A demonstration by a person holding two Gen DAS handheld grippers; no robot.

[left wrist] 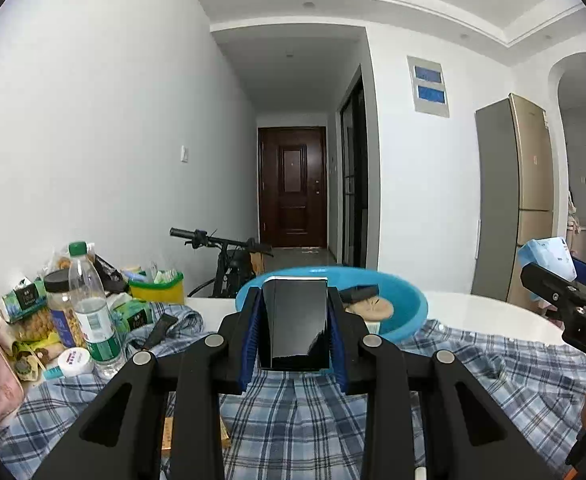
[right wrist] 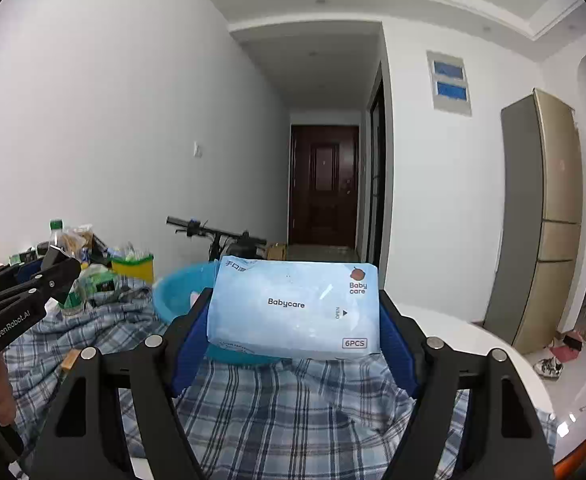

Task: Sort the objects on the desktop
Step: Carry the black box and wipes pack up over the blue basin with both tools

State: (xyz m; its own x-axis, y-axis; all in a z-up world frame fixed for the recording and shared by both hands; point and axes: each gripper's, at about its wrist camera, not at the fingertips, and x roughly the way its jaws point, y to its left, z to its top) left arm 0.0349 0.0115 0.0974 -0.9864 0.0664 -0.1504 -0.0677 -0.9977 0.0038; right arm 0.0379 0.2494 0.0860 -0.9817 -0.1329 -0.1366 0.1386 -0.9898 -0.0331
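A glossy black box (left wrist: 295, 322) is clamped in the left gripper (left wrist: 295, 332), and a pale blue wipes pack (right wrist: 293, 310) is gripped in the right gripper (right wrist: 293, 320). Both are held above a plaid-covered surface (left wrist: 293, 420), near a blue basin (left wrist: 405, 312). The carrying step appears underway; next, each item likely needs lowering into its sorting place and releasing.

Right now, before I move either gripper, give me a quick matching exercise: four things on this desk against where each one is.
Things:
1. black glossy box
2. Babycare wipes pack
3. wooden brush
4. green-capped water bottle

Places:
A. inside the blue basin
B. between the left gripper pads
C. standing in the clutter at the left
D. between the right gripper pads

Pairs: 1-B, 2-D, 3-A, 4-C
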